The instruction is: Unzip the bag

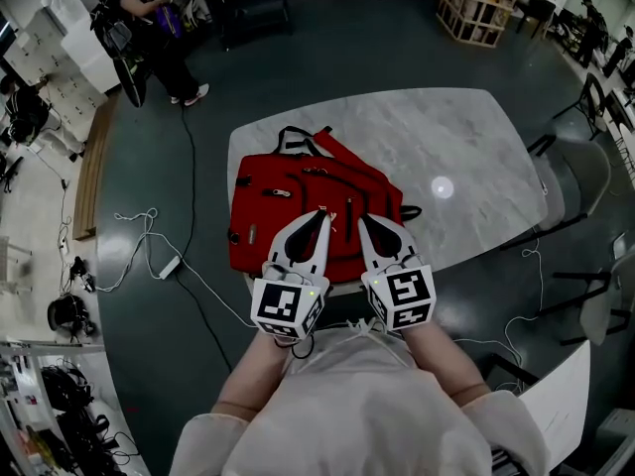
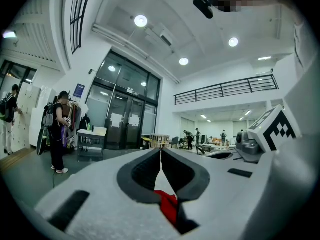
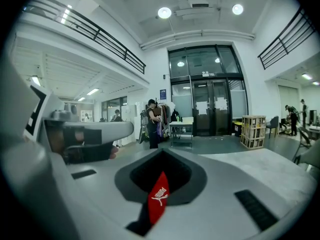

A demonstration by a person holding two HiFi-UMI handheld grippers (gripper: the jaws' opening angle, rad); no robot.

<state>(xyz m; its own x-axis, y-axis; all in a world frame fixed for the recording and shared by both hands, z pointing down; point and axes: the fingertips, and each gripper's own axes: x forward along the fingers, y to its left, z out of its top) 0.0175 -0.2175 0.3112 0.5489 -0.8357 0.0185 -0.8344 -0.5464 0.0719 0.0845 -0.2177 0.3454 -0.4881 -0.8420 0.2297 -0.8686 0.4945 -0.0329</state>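
A red backpack (image 1: 298, 191) lies flat on the grey marble table (image 1: 446, 147), near its front left edge. Both grippers hover over the bag's near side, close together, jaws pointing away from me. My left gripper (image 1: 321, 213) has its jaws pressed together; in the left gripper view (image 2: 161, 151) a fold of red fabric (image 2: 167, 204) with a dark strip sits between them. My right gripper (image 1: 361, 219) is also shut; in the right gripper view (image 3: 162, 154) a narrow red pull tab (image 3: 158, 201) with a white logo stands between its jaws. The zip itself is hidden under the grippers.
A person (image 1: 149, 18) stands on the floor at the far left beside a rack. Cables and a power strip (image 1: 164, 264) trail left of the table. Wooden crates (image 1: 479, 3) stand at the back right and chairs (image 1: 580, 177) to the right.
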